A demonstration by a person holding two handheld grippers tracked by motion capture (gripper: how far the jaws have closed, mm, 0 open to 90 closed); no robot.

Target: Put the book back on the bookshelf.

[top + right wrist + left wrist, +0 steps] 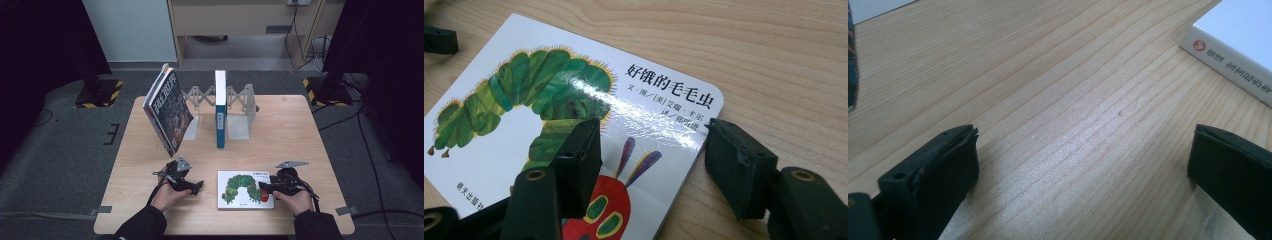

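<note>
Two grippers work at the wooden table [300,130]. Taking the caterpillar book [239,189] as landmark: it lies flat on the table's near side, cover up. Behind and to its left a large dark book [167,111] leans tilted; straight behind it a blue-spined book [220,107] stands upright against the folding bookend rack [239,102]. The left gripper [196,187] rests just left of the caterpillar book, jaws spread wide over bare wood, gripping nothing. The right gripper [262,188] sits at its right edge, one jaw above the cover, the other outside the edge; whether the pads press I cannot tell.
</note>
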